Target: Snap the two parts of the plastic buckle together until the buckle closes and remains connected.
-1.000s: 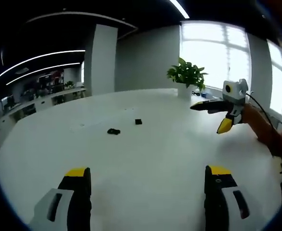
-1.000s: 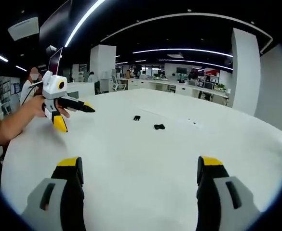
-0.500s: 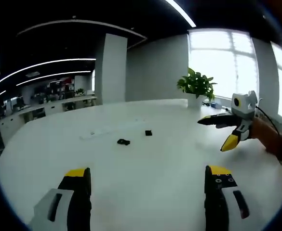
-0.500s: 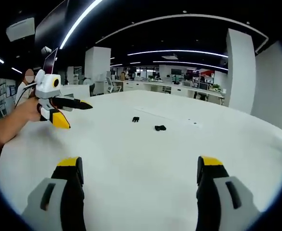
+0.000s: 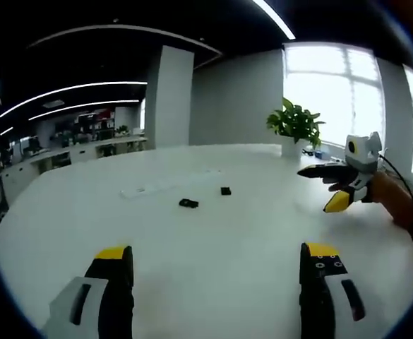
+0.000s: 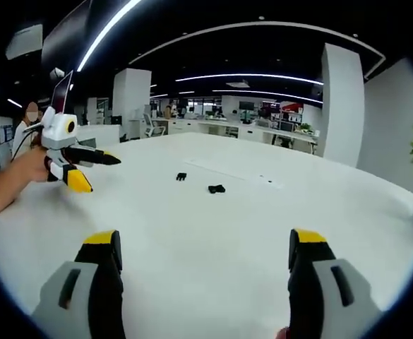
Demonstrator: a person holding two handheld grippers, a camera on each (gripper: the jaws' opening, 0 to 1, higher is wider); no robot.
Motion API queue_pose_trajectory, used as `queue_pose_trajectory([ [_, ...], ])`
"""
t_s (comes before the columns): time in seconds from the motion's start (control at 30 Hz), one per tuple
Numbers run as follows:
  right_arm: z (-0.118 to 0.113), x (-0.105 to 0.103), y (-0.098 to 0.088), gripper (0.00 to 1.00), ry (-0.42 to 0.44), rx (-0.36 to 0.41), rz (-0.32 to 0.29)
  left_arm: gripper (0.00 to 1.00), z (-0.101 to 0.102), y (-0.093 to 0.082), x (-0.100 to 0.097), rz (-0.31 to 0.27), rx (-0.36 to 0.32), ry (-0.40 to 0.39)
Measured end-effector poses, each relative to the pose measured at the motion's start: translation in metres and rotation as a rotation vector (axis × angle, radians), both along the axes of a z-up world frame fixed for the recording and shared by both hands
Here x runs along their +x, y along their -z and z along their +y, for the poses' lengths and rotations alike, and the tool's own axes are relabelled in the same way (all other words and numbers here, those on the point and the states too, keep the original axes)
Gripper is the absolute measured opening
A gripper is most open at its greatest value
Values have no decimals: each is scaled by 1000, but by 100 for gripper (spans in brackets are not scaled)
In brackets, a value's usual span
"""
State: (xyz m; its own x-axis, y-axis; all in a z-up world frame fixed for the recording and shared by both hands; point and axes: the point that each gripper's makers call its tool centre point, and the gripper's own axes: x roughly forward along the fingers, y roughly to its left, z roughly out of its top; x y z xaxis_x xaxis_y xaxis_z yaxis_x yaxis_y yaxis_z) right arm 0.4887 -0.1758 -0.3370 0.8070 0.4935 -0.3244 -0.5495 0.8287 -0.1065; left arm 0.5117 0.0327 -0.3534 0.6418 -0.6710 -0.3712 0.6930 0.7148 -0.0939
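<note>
Two small black buckle parts lie apart on the white table (image 5: 213, 240). In the left gripper view one buckle part (image 5: 188, 203) lies left of the smaller buckle part (image 5: 225, 191). In the right gripper view the same two show as a small piece (image 6: 181, 176) and a larger piece (image 6: 216, 188). My left gripper (image 5: 217, 263) is open over bare table, well short of them, and it also shows held in a hand at the left (image 6: 79, 171). My right gripper (image 6: 205, 253) is open too, and appears at the right (image 5: 326, 189), jaws spread.
A potted plant (image 5: 294, 124) stands at the table's far edge by bright windows. A flat white strip (image 5: 150, 188) lies beyond the buckle parts. A person's forearm (image 6: 1, 187) comes in from the left. Desks and a pillar stand behind the table.
Both cameras have panned, so the buckle parts sit a little differently in each view. Each gripper has drifted outward in the other's view. All jaws stay spread.
</note>
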Motion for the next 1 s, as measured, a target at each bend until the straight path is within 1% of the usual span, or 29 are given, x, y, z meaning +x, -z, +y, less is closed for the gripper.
queue_pose_trajectory([
  [0.07, 2, 1, -2, 100, -4, 4, -7, 99, 1, 0, 2, -8, 12, -4],
  [0.17, 5, 2, -2, 100, -15, -1, -8, 99, -3, -3, 4, -8, -2, 6],
  [0.27, 7, 4, -2, 100, -18, -8, -11, 99, -7, -10, 8, -5, -33, 16],
  [0.43, 9, 8, -6, 100, -19, -9, -19, 99, -13, -14, 12, -4, -37, 23],
  [0.6, 8, 11, -9, 100, -14, -10, -25, 99, -17, -14, 14, -4, -27, 32],
  [0.67, 6, 13, -9, 100, -12, -10, -22, 97, -18, -12, 14, 7, -22, 35],
  [0.87, 0, 16, -9, 99, 1, 16, -5, 98, -18, -7, 16, 15, 0, 32],
  [1.0, -1, 18, -10, 99, 6, 10, -8, 97, -17, -8, 21, 12, -4, 27],
])
